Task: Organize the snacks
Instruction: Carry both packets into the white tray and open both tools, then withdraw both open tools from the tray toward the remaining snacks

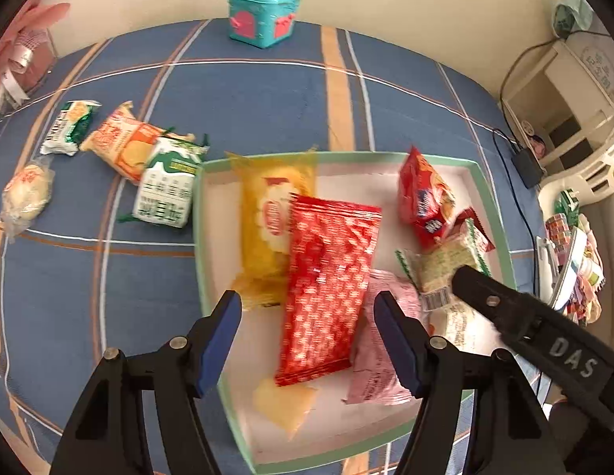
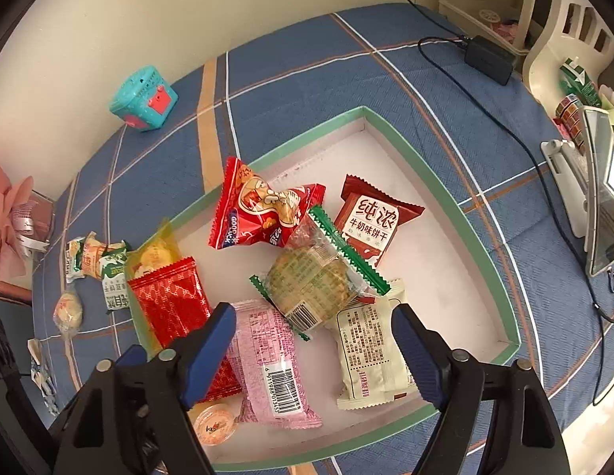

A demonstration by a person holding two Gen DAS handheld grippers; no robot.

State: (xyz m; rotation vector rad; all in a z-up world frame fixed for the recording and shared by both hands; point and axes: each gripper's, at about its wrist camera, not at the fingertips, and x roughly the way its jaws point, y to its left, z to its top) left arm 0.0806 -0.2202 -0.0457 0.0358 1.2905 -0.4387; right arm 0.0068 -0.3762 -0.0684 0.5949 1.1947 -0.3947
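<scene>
A green-rimmed white tray lies on the blue plaid cloth and holds several snack packets. In it are a red patterned packet, a yellow one, a pink one, a red cracker bag and a green-edged cake. My left gripper is open and empty above the red packet. My right gripper is open and empty above the pink and cream packets; its finger shows in the left wrist view. Several packets lie left of the tray on the cloth.
A teal box stands at the far edge by the wall. A black adapter with its cable lies at the right. White shelves and clutter stand to the right. A pink ribboned object is far left.
</scene>
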